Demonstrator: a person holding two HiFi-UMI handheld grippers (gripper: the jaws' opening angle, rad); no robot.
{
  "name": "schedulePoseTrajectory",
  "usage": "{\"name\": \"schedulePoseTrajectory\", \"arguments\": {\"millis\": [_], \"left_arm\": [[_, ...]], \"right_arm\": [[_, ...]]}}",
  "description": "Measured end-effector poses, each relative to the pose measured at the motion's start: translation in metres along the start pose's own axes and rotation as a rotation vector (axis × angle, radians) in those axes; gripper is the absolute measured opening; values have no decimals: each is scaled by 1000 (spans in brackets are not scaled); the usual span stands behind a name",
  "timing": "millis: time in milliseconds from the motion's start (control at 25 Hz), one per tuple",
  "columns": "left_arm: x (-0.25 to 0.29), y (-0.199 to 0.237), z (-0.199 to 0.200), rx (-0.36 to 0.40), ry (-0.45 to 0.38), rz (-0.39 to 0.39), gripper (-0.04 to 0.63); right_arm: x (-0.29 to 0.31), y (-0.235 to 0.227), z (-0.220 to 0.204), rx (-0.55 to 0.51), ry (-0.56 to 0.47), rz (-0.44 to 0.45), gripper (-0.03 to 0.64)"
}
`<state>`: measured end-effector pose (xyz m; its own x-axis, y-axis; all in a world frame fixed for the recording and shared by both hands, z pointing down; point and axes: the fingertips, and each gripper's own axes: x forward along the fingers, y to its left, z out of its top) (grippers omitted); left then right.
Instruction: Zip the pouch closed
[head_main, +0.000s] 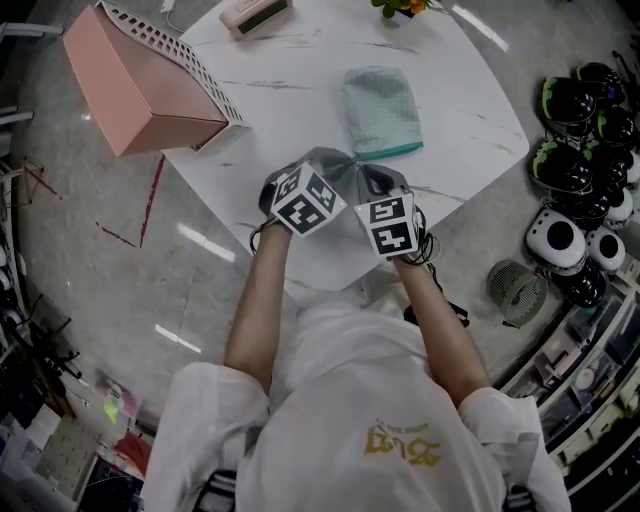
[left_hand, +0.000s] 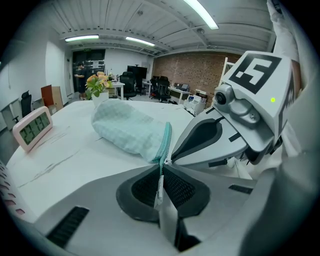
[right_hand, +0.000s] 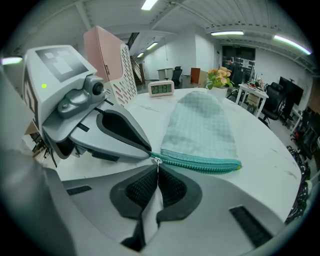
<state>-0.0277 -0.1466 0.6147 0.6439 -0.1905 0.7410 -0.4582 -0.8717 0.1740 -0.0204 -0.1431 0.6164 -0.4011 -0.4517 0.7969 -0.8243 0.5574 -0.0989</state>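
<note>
Pouch (head_main: 380, 108) lies flat on surface (head_main: 300, 80), upper centre of head view, zip (right_hand: 200, 162) edge nearest. Left tool (left_hand: 160, 172) pressed together on pale end tab (left_hand: 158, 189). Right tool (right_hand: 158, 172) pinches pull (right_hand: 157, 161), tips only.
Risk: so shallow a bite may let pull slip. If tab is lost, pouch would drag along.
Forearms (head_main: 262, 300) side by side, tools tip to tip, centre of frame.

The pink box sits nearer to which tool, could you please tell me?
Left. The left tool is clear of the pink box, rightward of it; the right tool lies beyond the left one.
</note>
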Motion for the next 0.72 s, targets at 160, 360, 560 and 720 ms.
{"name": "schedulePoseTrajectory", "arguments": {"millis": [160,360,560,720], "left_arm": [[-1,1,2,-19,-10,1,38],[-1,-1,2,-52,-11,-5,38],[-1,-1,2,-62,-11,-7,38],[-2,1,3,-59,-11,-4,38]], "right_arm": [[-2,-1,2,17,-10,8,15],[-4,-1,-1,21,-8,13,15],[-6,-3,-1,5,-7,16,15],[-5,-3,0,-10,-8,16,15]]}}
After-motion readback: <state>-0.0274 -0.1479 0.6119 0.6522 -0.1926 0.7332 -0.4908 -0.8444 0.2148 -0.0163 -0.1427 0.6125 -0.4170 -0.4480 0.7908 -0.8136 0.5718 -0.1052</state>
